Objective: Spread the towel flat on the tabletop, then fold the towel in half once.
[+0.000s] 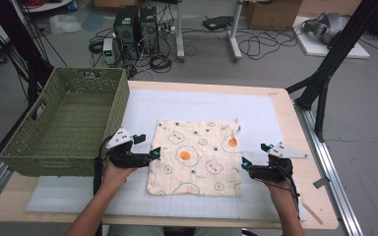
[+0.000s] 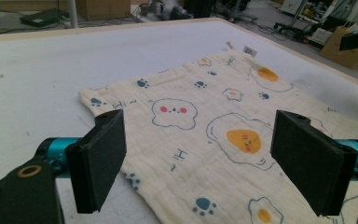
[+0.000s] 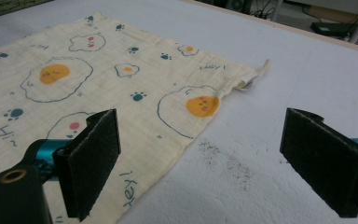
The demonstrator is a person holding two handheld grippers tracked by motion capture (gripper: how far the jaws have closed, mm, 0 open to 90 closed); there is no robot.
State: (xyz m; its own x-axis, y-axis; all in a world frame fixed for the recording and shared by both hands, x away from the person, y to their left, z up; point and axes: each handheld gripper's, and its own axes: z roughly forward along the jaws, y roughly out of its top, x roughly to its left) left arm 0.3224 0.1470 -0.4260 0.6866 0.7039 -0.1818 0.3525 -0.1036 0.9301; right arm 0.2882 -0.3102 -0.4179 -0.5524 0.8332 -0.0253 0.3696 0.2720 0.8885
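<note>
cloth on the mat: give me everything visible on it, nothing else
The cloth is a roughly square, cream piece of thin crinkled fabric, gauze-like, printed with fried eggs, blue paw prints and small lettering. It lies spread flat in a single layer on the white mat, with a small tag and loop at its far right corner. The left gripper sits at its left edge and the right gripper at its right edge, both with jaws open; neither pinches it.

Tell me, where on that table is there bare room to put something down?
Bare mat lies behind the cloth, and a strip runs along the near edge. The basket crowds the left. Left gripper and right gripper flank the cloth.
</note>
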